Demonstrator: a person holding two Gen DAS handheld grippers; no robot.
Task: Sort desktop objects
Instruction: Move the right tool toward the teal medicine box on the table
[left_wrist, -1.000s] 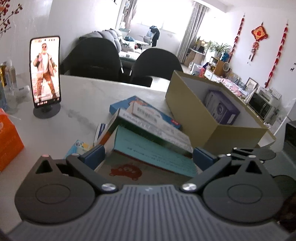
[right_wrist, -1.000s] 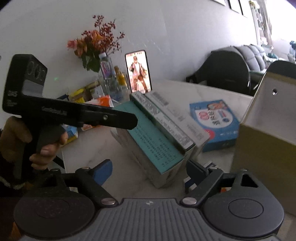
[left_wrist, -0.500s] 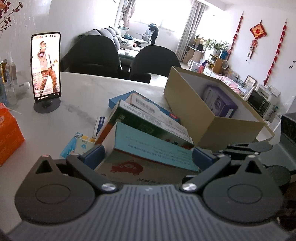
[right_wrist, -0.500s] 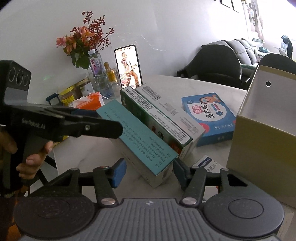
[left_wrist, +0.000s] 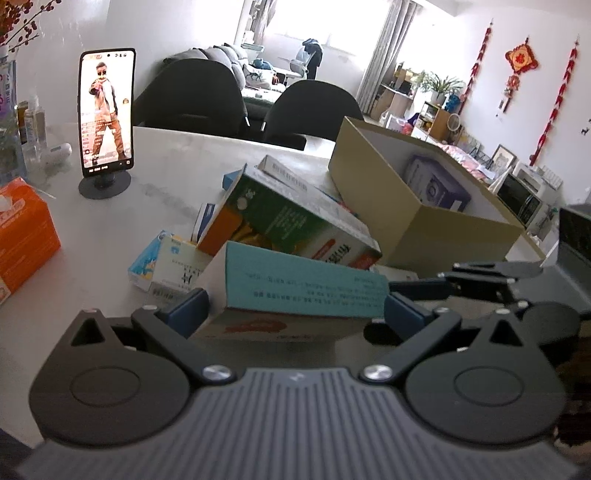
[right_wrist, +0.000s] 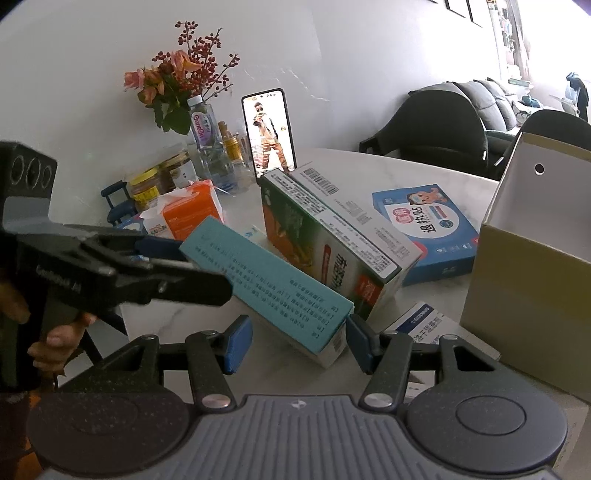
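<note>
A long teal-topped box (left_wrist: 306, 280) hangs tilted between both grippers. My left gripper (left_wrist: 295, 310) is shut on one end of it. At the left of the right wrist view, that gripper's fingers (right_wrist: 173, 258) meet the box's far end. My right gripper (right_wrist: 299, 343) is shut on the near end of the teal box (right_wrist: 266, 280), with a pad on each side. A green and orange box (right_wrist: 332, 243) stands on its edge right behind. The open cardboard carton (left_wrist: 443, 236) at the right holds a purple box (left_wrist: 439, 184).
A blue flat box (right_wrist: 436, 221) lies beyond the green one, and a small white box (right_wrist: 424, 325) lies beside the carton (right_wrist: 524, 280). More small boxes (left_wrist: 166, 258) lie at the left. A phone on a stand (left_wrist: 105, 110), an orange tissue pack (left_wrist: 22, 229), jars and a flower bottle line the table's back.
My right gripper's jaws narrowed onto the teal box's near end. The teal box has come away from the green box, whose green face now shows in the left wrist view.
</note>
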